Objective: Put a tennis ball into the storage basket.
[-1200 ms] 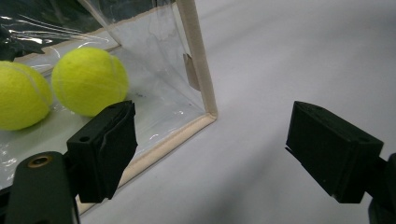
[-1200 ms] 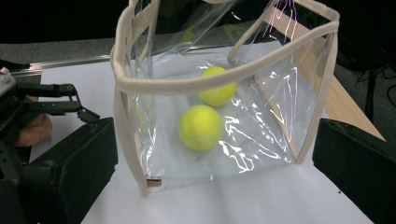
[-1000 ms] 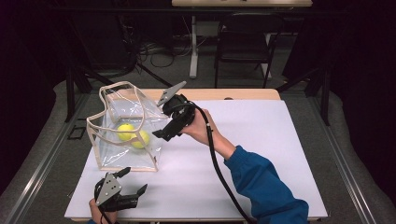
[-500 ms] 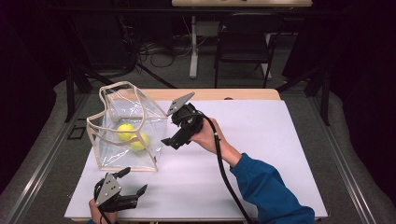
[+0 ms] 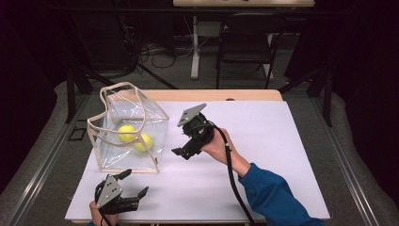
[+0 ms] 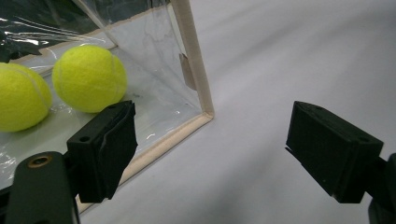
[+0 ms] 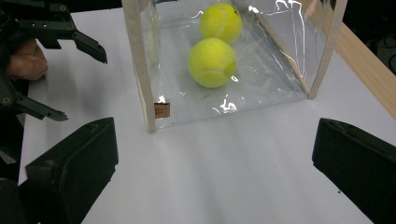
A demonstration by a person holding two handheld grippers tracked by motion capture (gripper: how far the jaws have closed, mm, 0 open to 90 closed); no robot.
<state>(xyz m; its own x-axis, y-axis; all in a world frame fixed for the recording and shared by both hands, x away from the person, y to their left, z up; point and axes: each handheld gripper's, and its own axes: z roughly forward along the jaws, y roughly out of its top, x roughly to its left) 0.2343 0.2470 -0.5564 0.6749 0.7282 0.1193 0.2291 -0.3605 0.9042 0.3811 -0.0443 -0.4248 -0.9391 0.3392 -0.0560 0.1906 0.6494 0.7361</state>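
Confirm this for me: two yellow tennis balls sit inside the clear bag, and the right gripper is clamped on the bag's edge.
Not quite. The two tennis balls do sit inside the clear bag, but the right gripper is open and apart from the bag, holding nothing. The right gripper view shows its jaws spread wide with bare table between them.

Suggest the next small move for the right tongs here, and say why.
Probably ease the right tongs further off to the side: their jaws are open and empty, both tennis balls already lie inside the clear bag, and the left tongs rest open near its corner.
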